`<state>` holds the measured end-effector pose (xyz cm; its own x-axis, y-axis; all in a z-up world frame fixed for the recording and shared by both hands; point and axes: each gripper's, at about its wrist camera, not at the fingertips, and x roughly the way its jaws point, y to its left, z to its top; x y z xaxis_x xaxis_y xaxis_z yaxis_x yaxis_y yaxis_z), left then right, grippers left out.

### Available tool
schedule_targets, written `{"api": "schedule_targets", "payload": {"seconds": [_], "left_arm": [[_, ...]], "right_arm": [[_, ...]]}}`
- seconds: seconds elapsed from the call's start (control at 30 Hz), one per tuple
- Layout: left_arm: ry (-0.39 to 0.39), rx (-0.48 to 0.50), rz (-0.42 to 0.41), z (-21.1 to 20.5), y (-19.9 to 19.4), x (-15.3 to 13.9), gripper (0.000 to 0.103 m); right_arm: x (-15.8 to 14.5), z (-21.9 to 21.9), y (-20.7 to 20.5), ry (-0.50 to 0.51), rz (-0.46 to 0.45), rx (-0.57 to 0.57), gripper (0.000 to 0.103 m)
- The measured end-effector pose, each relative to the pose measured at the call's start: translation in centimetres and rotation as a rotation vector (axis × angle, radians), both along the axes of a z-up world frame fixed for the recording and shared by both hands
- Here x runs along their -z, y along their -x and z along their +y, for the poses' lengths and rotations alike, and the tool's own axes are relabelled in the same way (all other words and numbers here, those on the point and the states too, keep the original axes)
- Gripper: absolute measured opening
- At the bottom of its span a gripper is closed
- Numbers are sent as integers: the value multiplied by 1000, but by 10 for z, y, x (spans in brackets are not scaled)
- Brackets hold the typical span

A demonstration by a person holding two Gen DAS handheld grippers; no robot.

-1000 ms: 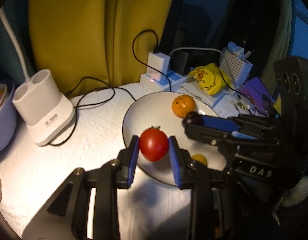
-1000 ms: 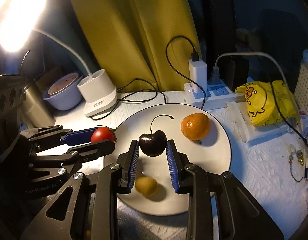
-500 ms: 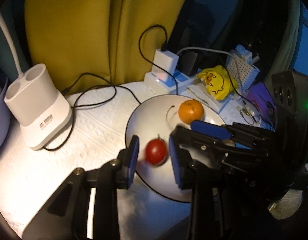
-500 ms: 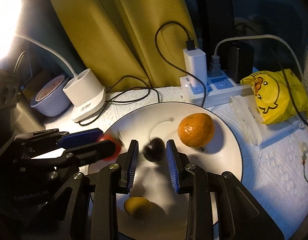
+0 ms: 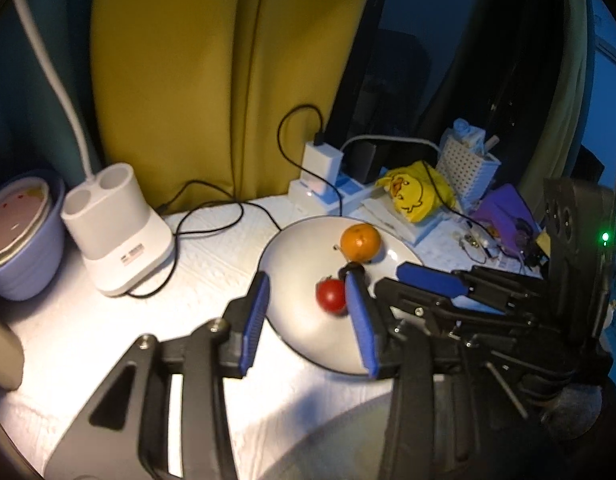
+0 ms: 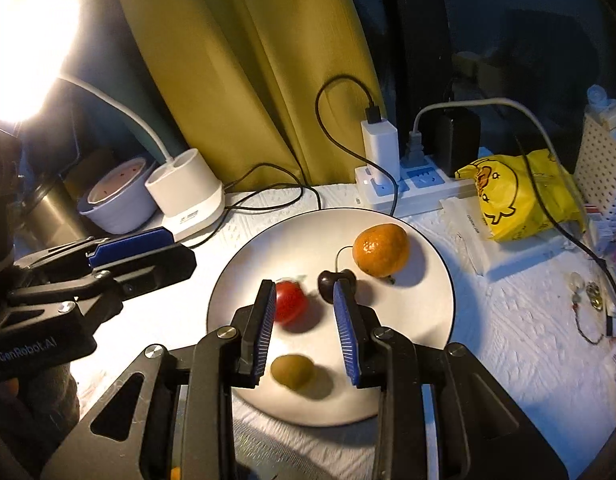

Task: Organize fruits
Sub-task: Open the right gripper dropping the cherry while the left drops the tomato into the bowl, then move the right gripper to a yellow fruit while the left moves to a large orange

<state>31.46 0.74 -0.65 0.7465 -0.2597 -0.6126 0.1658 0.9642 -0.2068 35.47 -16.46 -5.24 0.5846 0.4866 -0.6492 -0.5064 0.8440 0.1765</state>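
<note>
Four fruits on the white plate (image 6: 427, 320) near the front edge of the surface (image 6: 507, 340): red tomato (image 6: 290, 306) on the left half, dark cherry (image 6: 327, 280) just beside it at the middle, orange tangerine (image 6: 381, 250) toward the back rim, small green fruit (image 6: 292, 371) near the front rim.

Left gripper (image 5: 308, 320) raised over the plate's left rim, jaws opening and holding nothing, tomato loose on the plate close to the right pad. Right gripper (image 6: 306, 328) above the plate's front half, jaws apart on nothing, cherry beyond the right tip and untouched. Tomato blurred in both views.

Crowded back edge: white lamp base (image 6: 188, 200) with black cable trailing toward the plate, power strip (image 6: 407, 188) with chargers plugged in, yellow curtain (image 6: 248, 80) behind. Lavender bowl (image 6: 116, 204) at the back left corner. Yellow duck-print bag (image 6: 515, 200) and perforated white basket (image 6: 603, 168) along the right edge, small trinkets (image 6: 587, 300) on the cloth in front of them.

Bare cloth left of the plate and right of it toward the front edge.
</note>
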Motion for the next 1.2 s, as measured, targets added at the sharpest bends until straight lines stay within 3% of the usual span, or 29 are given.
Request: {"api": "schedule_targets", "payload": {"seconds": [0.7, 1.2], "left_arm": [[9, -22, -36, -2, 93, -14, 42], [22, -35, 25, -6, 125, 11, 42]], "right_arm": [[-21, -14, 86, 16, -20, -23, 32], [-6, -23, 125, 37, 21, -39, 32]]}}
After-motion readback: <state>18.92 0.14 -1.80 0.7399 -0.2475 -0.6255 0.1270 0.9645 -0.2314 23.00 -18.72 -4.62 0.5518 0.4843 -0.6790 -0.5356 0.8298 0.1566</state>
